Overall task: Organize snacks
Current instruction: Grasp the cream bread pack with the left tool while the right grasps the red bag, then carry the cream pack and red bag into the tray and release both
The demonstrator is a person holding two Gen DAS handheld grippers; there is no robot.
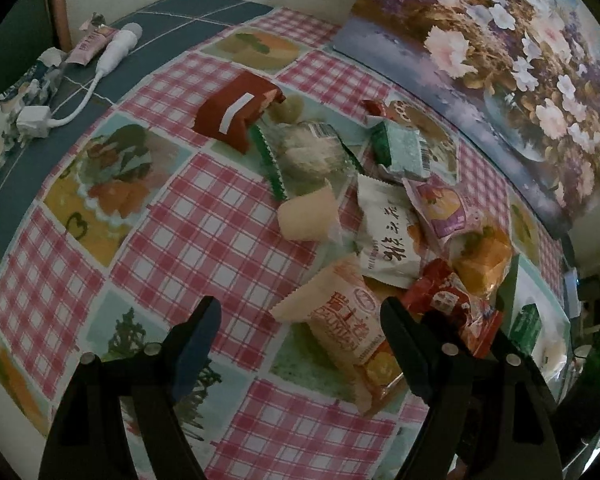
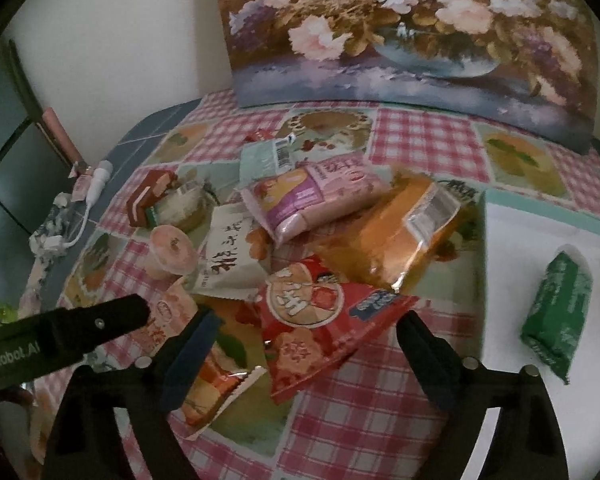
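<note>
A heap of snack packets lies on the checked tablecloth (image 1: 204, 216). My left gripper (image 1: 300, 310) is open just above a cream and orange packet (image 1: 340, 324), which lies between its fingers with the right finger at its edge. My right gripper (image 2: 309, 318) is open low over a red packet (image 2: 316, 312) that lies between its fingers; the pads do not press on it. The left gripper's black finger (image 2: 112, 322) reaches in from the left of the right wrist view. Further back lie a white packet with black characters (image 2: 228, 256), a pink and purple packet (image 2: 320, 196), an orange packet (image 2: 396, 232) and a jelly cup (image 2: 172, 248).
A white tray (image 2: 540, 232) at the right holds a green packet (image 2: 556, 312). A flower painting (image 2: 400, 32) leans on the wall behind the heap. A red-brown packet (image 1: 240, 112) and a mint packet (image 1: 400, 148) lie behind. A white charger cable (image 1: 100, 68) and a tube lie far left.
</note>
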